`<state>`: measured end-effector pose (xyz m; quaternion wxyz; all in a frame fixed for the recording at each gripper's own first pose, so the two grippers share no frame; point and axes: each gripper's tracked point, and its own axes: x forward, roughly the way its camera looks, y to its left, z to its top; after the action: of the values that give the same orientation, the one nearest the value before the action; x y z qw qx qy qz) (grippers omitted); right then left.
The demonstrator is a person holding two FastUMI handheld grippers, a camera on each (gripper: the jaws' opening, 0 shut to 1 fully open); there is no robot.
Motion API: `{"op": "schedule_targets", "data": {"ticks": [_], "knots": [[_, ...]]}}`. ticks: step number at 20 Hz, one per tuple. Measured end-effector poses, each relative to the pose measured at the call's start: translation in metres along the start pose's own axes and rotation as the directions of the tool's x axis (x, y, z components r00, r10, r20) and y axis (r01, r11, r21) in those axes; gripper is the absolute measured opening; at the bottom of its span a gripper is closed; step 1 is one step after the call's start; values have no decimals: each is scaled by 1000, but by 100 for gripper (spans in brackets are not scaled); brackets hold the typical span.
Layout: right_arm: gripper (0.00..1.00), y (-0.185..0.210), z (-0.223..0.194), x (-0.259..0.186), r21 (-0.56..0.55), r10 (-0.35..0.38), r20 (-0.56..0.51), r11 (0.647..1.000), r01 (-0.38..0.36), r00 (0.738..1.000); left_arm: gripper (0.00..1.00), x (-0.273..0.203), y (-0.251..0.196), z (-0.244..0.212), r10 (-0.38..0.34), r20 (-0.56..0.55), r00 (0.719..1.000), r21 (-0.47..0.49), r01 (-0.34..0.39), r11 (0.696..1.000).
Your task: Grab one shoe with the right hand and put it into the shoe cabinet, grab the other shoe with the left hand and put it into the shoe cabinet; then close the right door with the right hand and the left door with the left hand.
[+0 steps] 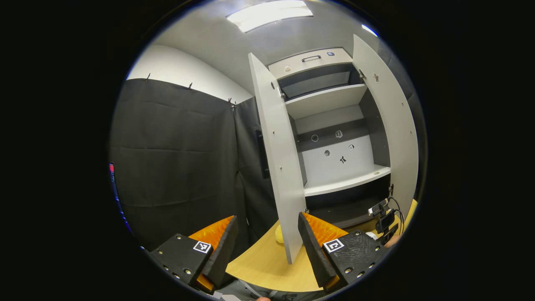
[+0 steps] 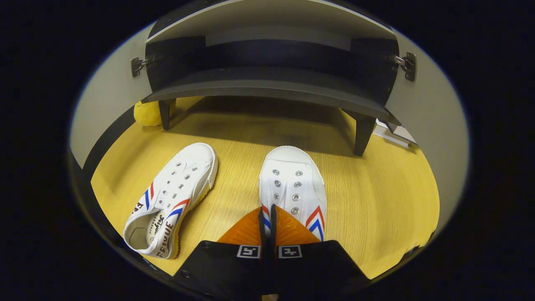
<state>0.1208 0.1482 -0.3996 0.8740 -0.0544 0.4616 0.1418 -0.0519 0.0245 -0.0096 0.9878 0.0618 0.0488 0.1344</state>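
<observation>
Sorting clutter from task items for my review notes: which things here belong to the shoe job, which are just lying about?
Job: left shoe; right shoe; cabinet; left door; right door.
Lying about: yellow thing by the cabinet's leg; camera gear on the table.

- White canvas shoe (image 2: 292,184), red and blue side stripes, upright on the wooden floor, toe toward the cabinet.
- Matching second shoe (image 2: 171,200) beside it, angled.
- Shoe cabinet (image 1: 334,138): both doors open.

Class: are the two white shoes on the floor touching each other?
Apart. The right gripper view shows bare wooden floor between the left shoe and the right shoe.
</observation>
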Motion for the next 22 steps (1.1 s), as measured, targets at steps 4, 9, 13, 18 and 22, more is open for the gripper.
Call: {"op": "schedule_targets", "data": {"ticks": [4, 9, 13, 18, 22], "knots": [[1, -6, 8, -10, 14, 20, 36, 1000, -21, 999, 78, -4, -18, 0, -14, -7, 1000, -7, 14, 1000], [1, -9, 26, -38, 44, 79, 103, 996, -84, 992, 78, -11, -45, 2, -43, 6, 999, -4, 43, 999], [1, -9, 54, -75, 69, 105, 187, 990, -120, 977, 78, -14, -65, 11, -96, 31, 995, -13, 97, 995], [1, -13, 91, -120, 108, 113, 273, 983, -148, 955, 78, 4, -90, 15, -190, 62, 980, -42, 193, 980], [1, -14, 129, -157, 95, 100, 358, 985, -143, 928, 78, 20, -105, 18, -250, 82, 965, -59, 256, 965]]}}
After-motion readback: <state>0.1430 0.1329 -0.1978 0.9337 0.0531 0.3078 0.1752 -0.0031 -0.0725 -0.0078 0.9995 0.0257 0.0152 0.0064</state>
